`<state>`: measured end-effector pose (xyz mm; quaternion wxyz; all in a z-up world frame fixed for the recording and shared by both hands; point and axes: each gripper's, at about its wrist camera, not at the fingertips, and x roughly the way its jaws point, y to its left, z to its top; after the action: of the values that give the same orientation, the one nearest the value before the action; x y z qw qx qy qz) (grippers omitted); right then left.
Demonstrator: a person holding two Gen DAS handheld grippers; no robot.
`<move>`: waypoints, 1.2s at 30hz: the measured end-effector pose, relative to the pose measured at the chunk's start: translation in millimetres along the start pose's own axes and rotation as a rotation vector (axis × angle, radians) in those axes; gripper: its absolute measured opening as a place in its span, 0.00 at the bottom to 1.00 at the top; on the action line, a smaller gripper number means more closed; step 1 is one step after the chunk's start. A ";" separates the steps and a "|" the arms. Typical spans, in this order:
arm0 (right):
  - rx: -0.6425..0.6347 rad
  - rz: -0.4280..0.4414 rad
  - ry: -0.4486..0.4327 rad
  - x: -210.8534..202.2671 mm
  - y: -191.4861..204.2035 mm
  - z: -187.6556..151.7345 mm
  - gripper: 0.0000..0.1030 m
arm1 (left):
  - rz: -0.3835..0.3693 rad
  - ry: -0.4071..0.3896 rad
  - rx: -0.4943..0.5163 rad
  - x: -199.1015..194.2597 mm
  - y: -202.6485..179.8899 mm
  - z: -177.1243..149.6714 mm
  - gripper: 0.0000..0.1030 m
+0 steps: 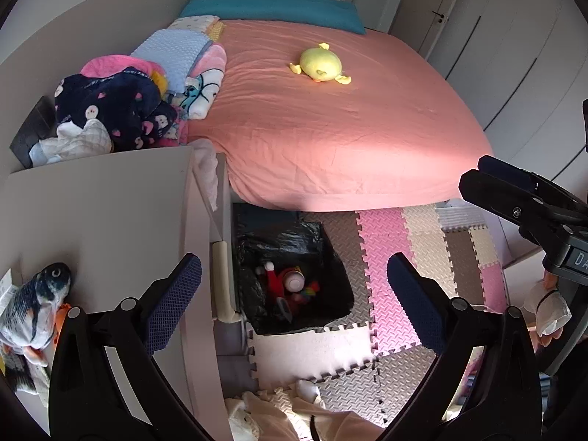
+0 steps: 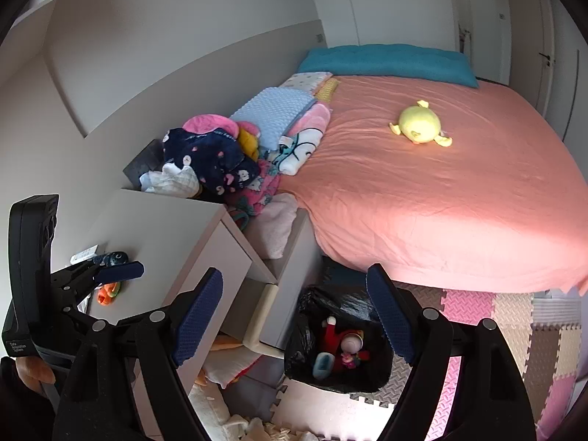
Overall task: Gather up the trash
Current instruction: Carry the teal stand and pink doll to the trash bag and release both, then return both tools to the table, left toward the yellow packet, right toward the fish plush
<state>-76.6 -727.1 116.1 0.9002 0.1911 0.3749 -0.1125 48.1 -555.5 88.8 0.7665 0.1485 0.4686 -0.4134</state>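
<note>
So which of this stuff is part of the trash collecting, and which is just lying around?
Part of the job:
- black-lined bin
- items already inside
- both hand-held grippers, open and empty: left, right

Just lying about:
- yellow plush
- heap of blankets
- fish toy

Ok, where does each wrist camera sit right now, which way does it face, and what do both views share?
Left wrist: on the left gripper, angled down at the black-lined trash bin; its open blue-padded fingers and the right gripper show.
Right wrist: on the right gripper, angled down over the same bin; the left gripper and a hand show.
Shared: bin, pink-sheeted bed, yellow plush toy, white nightstand.
</note>
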 end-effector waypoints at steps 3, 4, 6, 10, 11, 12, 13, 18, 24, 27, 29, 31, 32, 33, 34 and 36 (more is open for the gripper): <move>-0.029 0.015 0.006 5.0 11.4 0.3 0.79 | 0.014 -0.002 -0.024 -3.3 9.2 -4.5 0.95; -0.035 0.023 0.010 6.9 14.6 0.7 0.79 | 0.018 -0.004 -0.030 -4.5 11.7 -5.9 0.95; -0.045 0.044 0.018 11.6 22.3 1.9 0.79 | 0.029 -0.012 -0.051 -8.7 20.1 -9.4 0.95; -0.081 0.091 0.037 21.4 43.8 4.0 0.79 | 0.054 -0.031 -0.095 -21.2 41.1 -18.8 0.95; -0.088 0.102 0.040 23.6 48.9 4.9 0.79 | 0.064 -0.034 -0.105 -24.0 47.7 -21.5 0.95; -0.099 0.118 0.046 26.7 57.4 4.9 0.79 | 0.072 -0.038 -0.114 -26.9 52.6 -24.1 0.95; -0.108 0.130 0.050 29.1 64.2 4.7 0.79 | 0.080 -0.043 -0.127 -29.8 59.8 -27.0 0.95; -0.165 0.197 0.081 43.4 105.3 4.1 0.79 | 0.135 -0.067 -0.206 -52.6 96.6 -50.3 0.95; -0.244 0.270 0.118 60.4 157.6 2.5 0.79 | 0.204 -0.103 -0.304 -85.3 141.4 -79.4 0.95; -0.288 0.309 0.131 67.8 187.3 2.1 0.79 | 0.244 -0.118 -0.351 -101.7 163.6 -92.8 0.95; -0.317 0.336 0.139 71.7 206.3 1.6 0.79 | 0.271 -0.129 -0.385 -113.8 179.8 -103.1 0.95; -0.354 0.364 0.149 76.9 230.1 0.8 0.79 | 0.295 -0.145 -0.420 -126.3 194.9 -113.6 0.95; -0.366 0.373 0.153 78.7 238.0 0.1 0.79 | 0.312 -0.158 -0.444 -134.9 204.9 -120.6 0.95; -0.384 0.386 0.160 81.9 250.0 -0.6 0.79 | 0.322 -0.166 -0.459 -140.4 211.4 -125.1 0.95; -0.398 0.396 0.166 84.6 260.5 -0.8 0.79 | 0.339 -0.178 -0.486 -147.9 221.1 -132.0 0.95; -0.426 0.417 0.178 90.5 281.3 -2.5 0.79 | 0.362 -0.190 -0.528 -158.9 236.5 -143.4 0.95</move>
<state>81.9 -477.7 122.5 0.8871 0.0801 0.4202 0.1731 110.7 -243.4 110.6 0.8798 -0.0136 0.4518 -0.1469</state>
